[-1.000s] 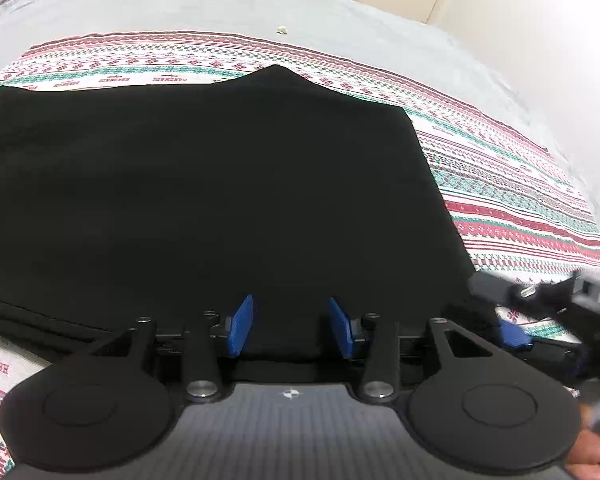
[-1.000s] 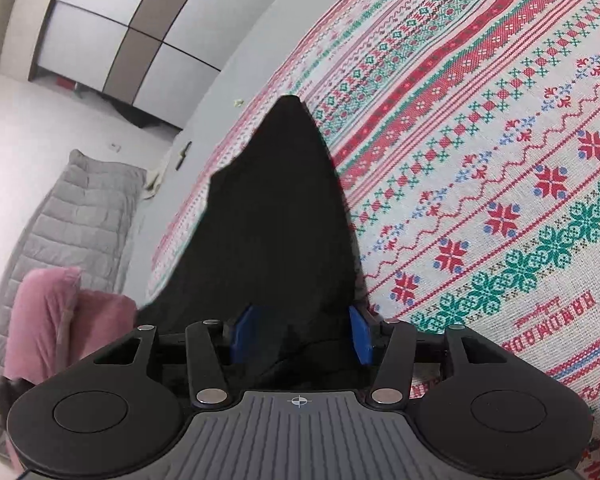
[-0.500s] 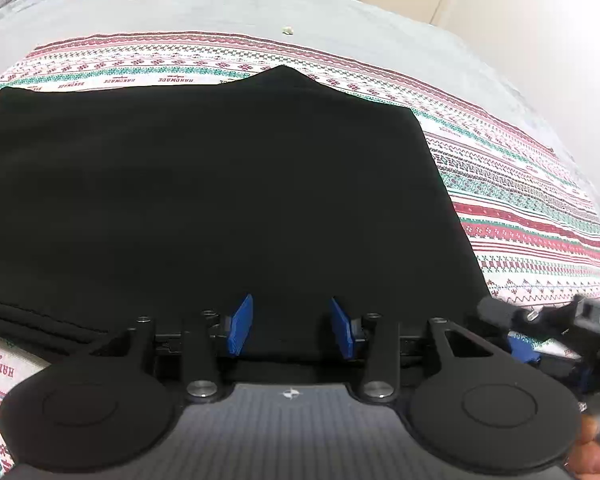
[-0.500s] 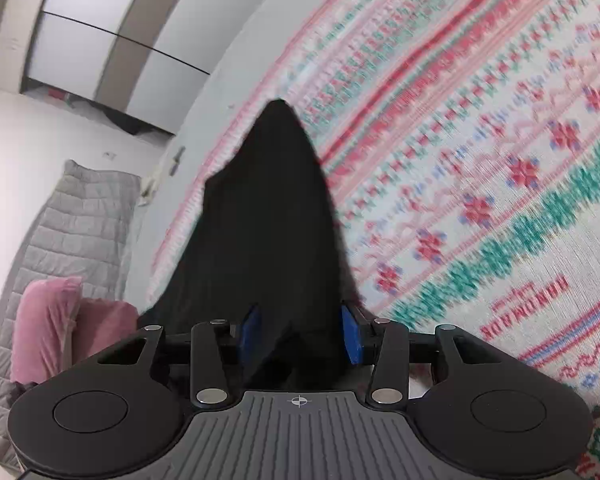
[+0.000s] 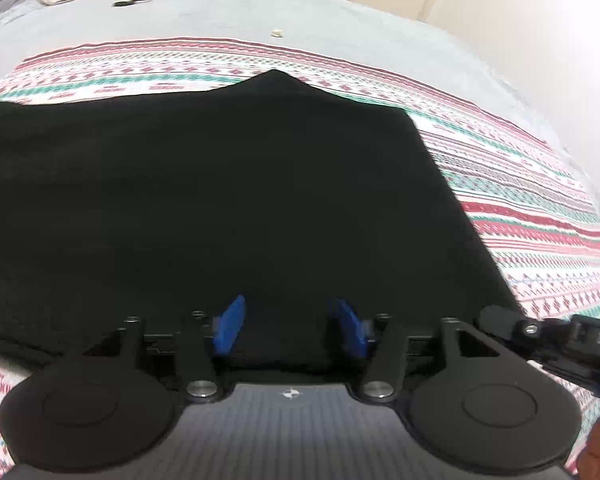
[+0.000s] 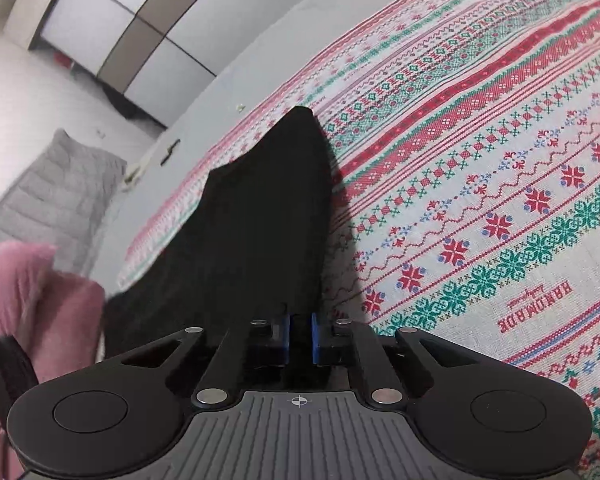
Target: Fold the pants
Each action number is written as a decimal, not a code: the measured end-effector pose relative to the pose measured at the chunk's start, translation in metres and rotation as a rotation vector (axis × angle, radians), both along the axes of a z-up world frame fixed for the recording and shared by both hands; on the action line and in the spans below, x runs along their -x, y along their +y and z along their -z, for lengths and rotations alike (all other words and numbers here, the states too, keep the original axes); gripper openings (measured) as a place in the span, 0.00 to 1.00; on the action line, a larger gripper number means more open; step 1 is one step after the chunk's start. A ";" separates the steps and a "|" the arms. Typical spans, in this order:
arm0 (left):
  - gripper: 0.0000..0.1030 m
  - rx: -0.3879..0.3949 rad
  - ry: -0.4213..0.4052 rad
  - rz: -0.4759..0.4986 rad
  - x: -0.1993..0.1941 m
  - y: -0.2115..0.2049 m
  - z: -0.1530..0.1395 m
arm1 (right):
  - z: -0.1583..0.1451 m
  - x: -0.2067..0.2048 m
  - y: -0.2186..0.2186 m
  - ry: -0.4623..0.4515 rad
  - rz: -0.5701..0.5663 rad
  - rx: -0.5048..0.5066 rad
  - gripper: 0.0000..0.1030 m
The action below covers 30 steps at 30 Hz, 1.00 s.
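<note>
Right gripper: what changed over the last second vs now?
The right gripper closed: its blue pads, spread wide a second ago, now pinch the near edge of the black pants. The left gripper stayed open over the pants' near hem, though the cloth now reaches further under it. The pants lie flat on the patterned blanket as before.

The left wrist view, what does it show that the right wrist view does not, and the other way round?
Only the left wrist view shows the left hand-held gripper, open over the near edge of the black pants, and their full spread.

Only the right wrist view shows the right hand-held gripper's blue fingers shut on the pants, a pink pillow, a grey quilt and the wardrobe doors.

Both show the pants lying on the patterned blanket and the small dark object on the grey sheet.
</note>
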<state>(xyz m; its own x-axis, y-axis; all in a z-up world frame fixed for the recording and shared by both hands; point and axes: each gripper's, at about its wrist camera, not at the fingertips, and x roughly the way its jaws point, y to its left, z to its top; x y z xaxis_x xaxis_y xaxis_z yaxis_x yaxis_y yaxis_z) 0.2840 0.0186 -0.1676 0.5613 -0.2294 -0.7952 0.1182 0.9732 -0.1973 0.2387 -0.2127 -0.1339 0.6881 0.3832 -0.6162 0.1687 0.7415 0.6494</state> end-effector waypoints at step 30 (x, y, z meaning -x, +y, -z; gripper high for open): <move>0.26 -0.540 -0.160 0.292 -0.123 -0.210 -0.037 | -0.016 -0.012 -0.014 -0.060 -0.008 0.019 0.07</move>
<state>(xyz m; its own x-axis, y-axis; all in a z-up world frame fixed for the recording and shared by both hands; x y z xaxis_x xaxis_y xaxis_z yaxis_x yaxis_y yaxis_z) 0.4065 -0.1910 -0.1302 0.6581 0.0191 -0.7527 0.3813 0.8536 0.3550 0.2512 -0.2264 -0.1175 0.7212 0.3772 -0.5810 0.1239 0.7550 0.6439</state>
